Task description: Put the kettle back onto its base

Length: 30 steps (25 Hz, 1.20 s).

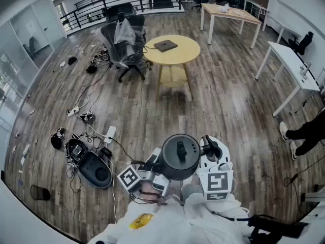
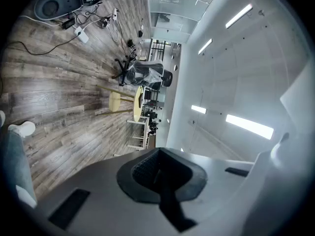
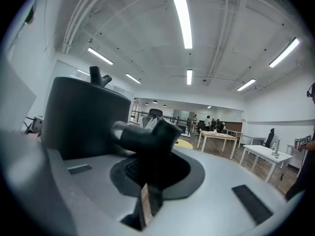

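1. Two tools are held close to the person's white-clad body. The black kettle (image 1: 179, 159) is up in the air between them, above the wooden floor (image 1: 223, 105).
2. The right tool (image 1: 210, 155) is clamped on the kettle's black handle (image 1: 211, 146). In the right gripper view the handle (image 3: 142, 134) fills the gap at the right tool (image 3: 147, 149), and the kettle's dark body (image 3: 81, 117) rises just to its left.
3. The left tool (image 1: 152, 166) sits just beside the kettle's left side in the head view, and I cannot tell whether it touches. In the left gripper view the left tool (image 2: 160, 178) has its jaws pressed together with nothing between them.
4. On the floor at the lower left of the head view lies a dark oval object (image 1: 96, 171). It sits among tangled cables (image 1: 84, 117) and a white power strip (image 1: 109, 133). I cannot tell whether it is the kettle's base.
5. Farther off stands a round yellow desk (image 1: 175, 55) carrying a dark flat item (image 1: 165, 46). A chair (image 1: 124, 44) wrapped in clear plastic stands just beside it.
6. At the right edge of the head view are another person's leg (image 1: 307, 132) and two white shoes.
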Tool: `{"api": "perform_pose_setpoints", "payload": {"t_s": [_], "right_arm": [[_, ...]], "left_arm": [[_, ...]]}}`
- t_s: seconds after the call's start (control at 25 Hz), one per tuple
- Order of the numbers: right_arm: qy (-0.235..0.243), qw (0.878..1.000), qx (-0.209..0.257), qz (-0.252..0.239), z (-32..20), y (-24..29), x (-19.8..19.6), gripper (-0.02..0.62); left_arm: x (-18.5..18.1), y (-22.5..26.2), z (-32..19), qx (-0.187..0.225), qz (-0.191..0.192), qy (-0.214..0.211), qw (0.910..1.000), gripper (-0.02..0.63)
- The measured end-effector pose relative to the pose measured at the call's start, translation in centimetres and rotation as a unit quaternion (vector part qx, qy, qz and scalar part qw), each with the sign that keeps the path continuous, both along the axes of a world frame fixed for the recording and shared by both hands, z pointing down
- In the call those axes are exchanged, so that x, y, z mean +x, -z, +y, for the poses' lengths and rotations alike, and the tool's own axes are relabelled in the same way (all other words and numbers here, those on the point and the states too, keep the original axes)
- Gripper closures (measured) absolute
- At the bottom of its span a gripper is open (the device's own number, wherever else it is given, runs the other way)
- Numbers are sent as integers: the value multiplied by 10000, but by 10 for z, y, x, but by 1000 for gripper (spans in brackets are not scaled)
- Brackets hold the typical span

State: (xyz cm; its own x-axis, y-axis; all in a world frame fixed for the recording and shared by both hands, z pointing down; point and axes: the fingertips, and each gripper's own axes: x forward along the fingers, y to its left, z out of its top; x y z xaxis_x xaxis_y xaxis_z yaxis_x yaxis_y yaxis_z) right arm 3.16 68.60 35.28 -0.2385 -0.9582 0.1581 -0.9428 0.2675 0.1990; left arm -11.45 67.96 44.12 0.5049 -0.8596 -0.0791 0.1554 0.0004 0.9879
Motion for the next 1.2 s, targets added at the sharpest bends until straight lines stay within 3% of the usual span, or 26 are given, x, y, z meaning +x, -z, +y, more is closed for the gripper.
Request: {"api": "perform_pose_setpoints", "payload": {"t_s": [0.48, 1.2], "right_arm": [[53, 9999, 3, -104, -84, -5, -1, 554], [257, 9995, 56, -180, -284, 4, 65, 554]], "left_arm": [[-2, -3, -82, -2, -60, 52, 10000, 609], [63, 8, -275, 38, -60, 284, 9996, 609]]}}
